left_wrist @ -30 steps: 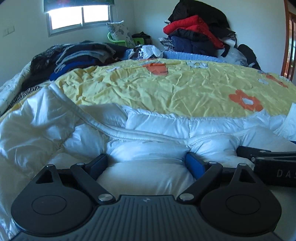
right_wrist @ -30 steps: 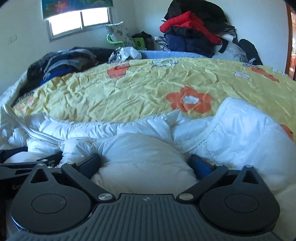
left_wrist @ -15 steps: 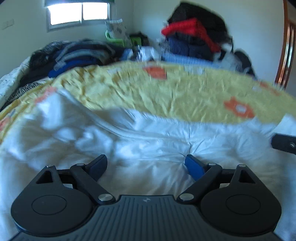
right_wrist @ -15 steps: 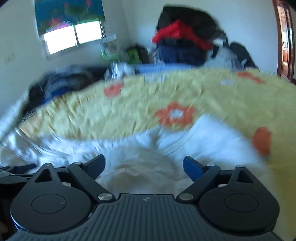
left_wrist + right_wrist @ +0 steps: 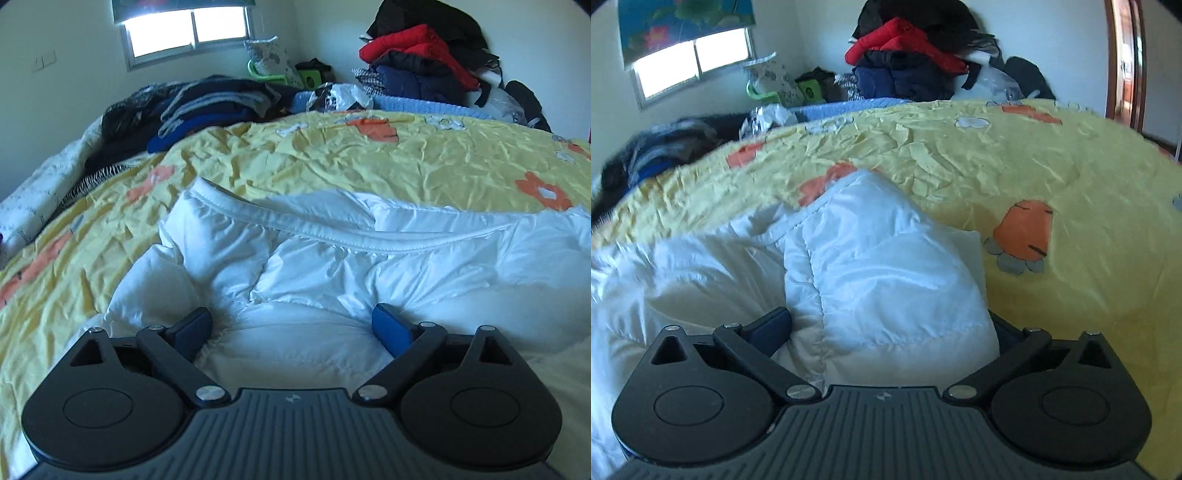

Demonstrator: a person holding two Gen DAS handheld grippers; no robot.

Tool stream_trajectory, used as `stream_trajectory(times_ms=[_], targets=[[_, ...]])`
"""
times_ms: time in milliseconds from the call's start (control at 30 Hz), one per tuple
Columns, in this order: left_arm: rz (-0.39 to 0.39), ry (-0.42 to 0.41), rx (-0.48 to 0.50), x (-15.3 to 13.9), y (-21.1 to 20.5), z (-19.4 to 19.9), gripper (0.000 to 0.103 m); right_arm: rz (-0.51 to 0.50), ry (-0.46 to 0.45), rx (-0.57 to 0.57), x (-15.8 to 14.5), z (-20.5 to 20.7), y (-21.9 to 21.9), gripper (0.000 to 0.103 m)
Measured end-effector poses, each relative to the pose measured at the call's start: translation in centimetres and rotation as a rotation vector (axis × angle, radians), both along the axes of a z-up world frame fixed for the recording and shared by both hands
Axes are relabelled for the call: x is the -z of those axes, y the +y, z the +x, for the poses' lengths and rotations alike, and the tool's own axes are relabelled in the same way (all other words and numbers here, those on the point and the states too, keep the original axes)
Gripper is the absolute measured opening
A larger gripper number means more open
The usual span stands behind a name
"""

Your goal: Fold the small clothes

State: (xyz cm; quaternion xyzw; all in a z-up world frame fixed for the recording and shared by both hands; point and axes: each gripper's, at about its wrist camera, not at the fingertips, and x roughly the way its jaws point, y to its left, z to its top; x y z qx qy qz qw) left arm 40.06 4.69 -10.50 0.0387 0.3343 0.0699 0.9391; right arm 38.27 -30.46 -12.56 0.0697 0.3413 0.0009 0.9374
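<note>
Bed [image 5: 332, 162]: wide tongs [image 5: 291, 326] astride jacket [image 5: 369, 258]

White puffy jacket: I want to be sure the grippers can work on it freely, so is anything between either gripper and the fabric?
Nothing visible stands in the way. The left gripper has its fingers spread around a bulge of the white puffy jacket, and the right gripper has jacket padding directly between its fingers. Only the yellow floral bedspread lies beyond.

The white jacket [image 5: 369, 258] is made of puffy, faintly glossy quilted cloth; the yellow bedspread [image 5: 332, 162] is of crinkled matt cloth.
</note>
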Motion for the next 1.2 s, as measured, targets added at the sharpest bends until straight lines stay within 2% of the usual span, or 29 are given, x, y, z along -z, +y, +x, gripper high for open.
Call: stream_trajectory(times_ms=[133,233,300,333,367,433,500,533,600,667,733,767,867,967,1033,1200], targets=[[-0.023,-0.003,0.001,0.5,0.5,0.1,0.095,-0.006,-0.003,-0.001,0.1,0.1,0.2,0.101],[-0.010,-0.014,-0.002,0.5,0.3,-0.1,0.095,-0.001,0.003,0.002,-0.2,0.1,0.1,0.101],[0.005,-0.009,-0.002,0.1,0.1,-0.1,0.095,0.013,0.026,0.013,-1.0,0.1,-0.1,0.102],[-0.005,-0.005,-0.001,-0.6,0.3,-0.4,0.095,0.042,0.017,0.026,-1.9,-0.4,-0.3,0.099],[-0.037,-0.013,0.004,-1.3,0.8,-1.0,0.095,0.093,-0.024,0.033,-3.0,-1.4,-0.6,0.094],[-0.123,-0.065,-0.007,-3.2,2.3,-3.1,0.095,0.161,-0.100,0.009,-5.1,-3.3,-0.7,0.096],[-0.206,-0.130,-0.049,-5.1,4.3,-6.0,0.095,0.159,-0.141,-0.058,-7.0,-5.5,0.2,0.101],[-0.273,-0.156,-0.082,-6.0,5.7,-8.0,0.095,0.161,-0.153,-0.091,-7.5,-6.4,0.8,0.103],[-0.396,-0.188,-0.178,-6.7,8.5,-11.5,0.095,0.198,-0.153,-0.162,-8.0,-8.0,2.1,0.103],[-0.492,-0.220,-0.322,-6.1,11.0,-15.2,0.096,0.268,-0.161,-0.231,-7.9,-9.0,3.7,0.103],[-0.566,-0.188,-0.479,-4.4,12.7,-17.7,0.097,0.317,-0.184,-0.274,-8.1,-8.9,5.5,0.102],[-0.598,-0.153,-0.526,-3.4,13.2,-18.2,0.097,0.324,-0.183,-0.289,-8.2,-8.5,6.3,0.102],[-0.644,-0.024,-0.566,-0.9,13.6,-18.1,0.096,0.344,-0.157,-0.286,-9.1,-6.5,8.3,0.099],[-0.636,-0.047,-0.520,-1.0,12.9,-18.0,0.098,0.372,-0.160,-0.300,-10.2,-5.5,8.3,0.103],[-0.690,-0.050,-0.512,-0.7,12.9,-17.7,0.098,0.384,-0.131,-0.301,-10.1,-4.9,7.8,0.103],[-0.659,-0.079,-0.494,-0.4,11.4,-16.7,0.099,0.451,-0.055,-0.209,-7.7,-3.8,6.2,0.102]])
